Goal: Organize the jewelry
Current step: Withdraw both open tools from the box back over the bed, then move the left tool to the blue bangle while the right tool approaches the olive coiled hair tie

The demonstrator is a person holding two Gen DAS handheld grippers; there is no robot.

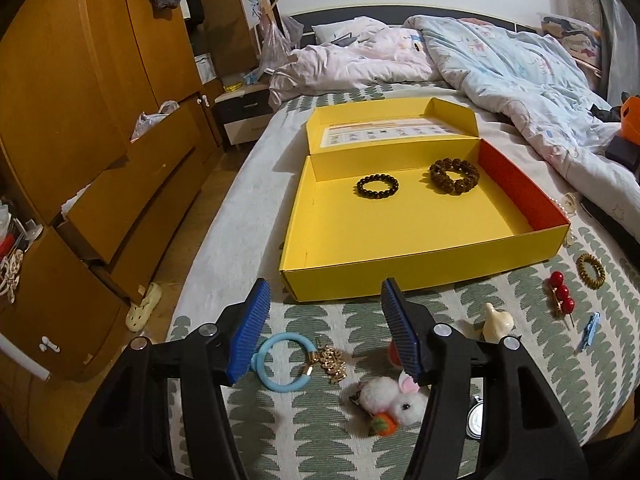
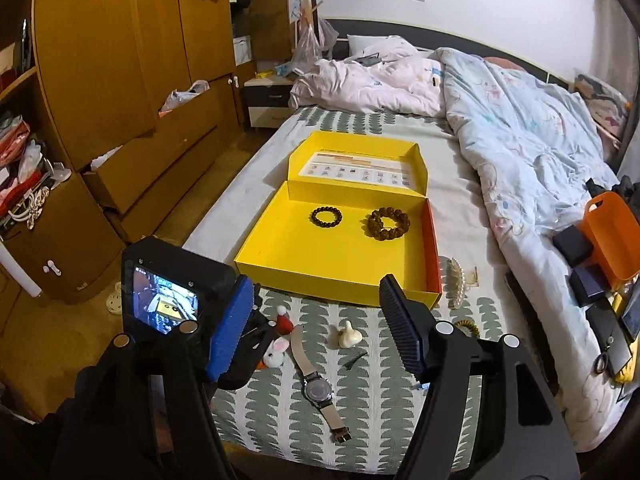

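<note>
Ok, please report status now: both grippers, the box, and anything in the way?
Left gripper open, empty. Right gripper open, empty. Yellow box open, two bracelets inside. Nothing in the way.

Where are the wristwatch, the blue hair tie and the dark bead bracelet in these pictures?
wristwatch (image 2: 318,391): right wrist view, on its dial.
blue hair tie (image 1: 267,378): left wrist view, on the ring's lower left band.
dark bead bracelet (image 1: 365,191): left wrist view, on its left beads.

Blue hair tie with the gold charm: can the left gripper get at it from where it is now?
Probably yes. The blue hair tie lies flat on the bedspread between the open fingers of the left gripper, nothing on top of it. The plush rabbit clip sits close by, but apart.
</note>
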